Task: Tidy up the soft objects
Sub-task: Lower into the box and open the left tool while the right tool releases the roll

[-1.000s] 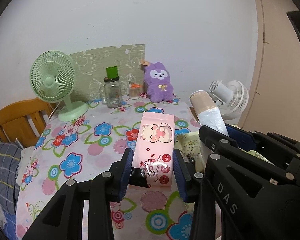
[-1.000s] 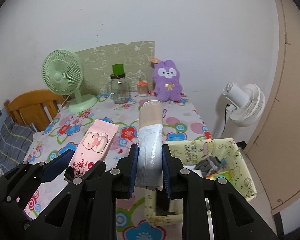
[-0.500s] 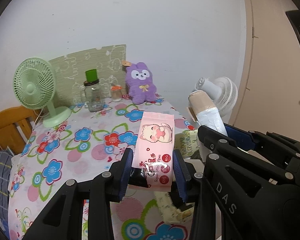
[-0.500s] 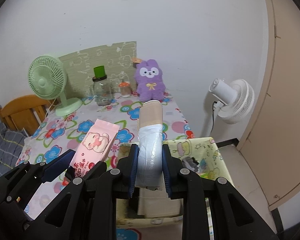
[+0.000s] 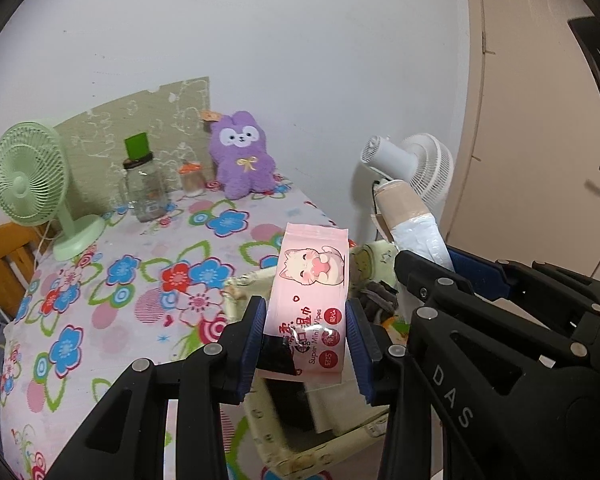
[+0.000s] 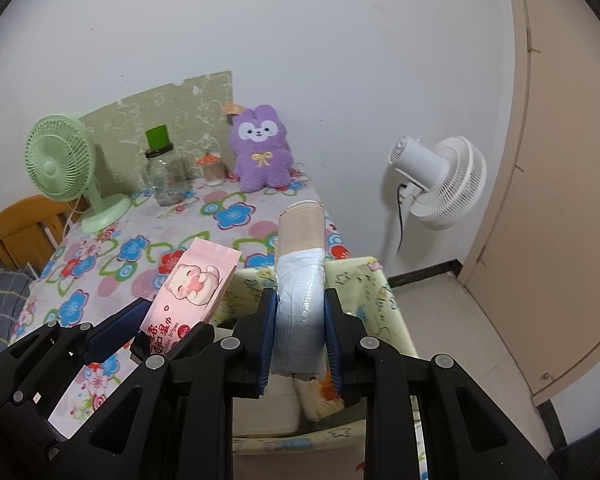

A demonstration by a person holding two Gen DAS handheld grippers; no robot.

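My left gripper (image 5: pixel 306 336) is shut on a pink pack of wet wipes (image 5: pixel 312 288) with a cartoon cat, held upright in the air. The same pink pack (image 6: pixel 188 292) shows at the left of the right wrist view. My right gripper (image 6: pixel 300 332) is shut on a roll of white plastic bags (image 6: pixel 300 276) with a beige band at its far end; this roll (image 5: pixel 412 220) sticks up at the right in the left wrist view. Both held things hang over a yellow patterned fabric bin (image 6: pixel 372 280), (image 5: pixel 260 280) beside the table. A purple plush bunny (image 6: pixel 260 148) sits at the table's far edge.
The table has a flowered cloth (image 5: pixel 140 280). On it stand a green desk fan (image 5: pixel 32 180), a glass jar with a green lid (image 5: pixel 144 184) and a small orange-capped bottle (image 5: pixel 190 178). A white floor fan (image 6: pixel 440 180) stands by the beige door (image 6: pixel 560 200). A wooden chair (image 6: pixel 24 228) is at the left.
Both grippers have carried the pink pack and the roll to the right, off the table and over the yellow bin. The table things have slid left in both views. The grips look unchanged.
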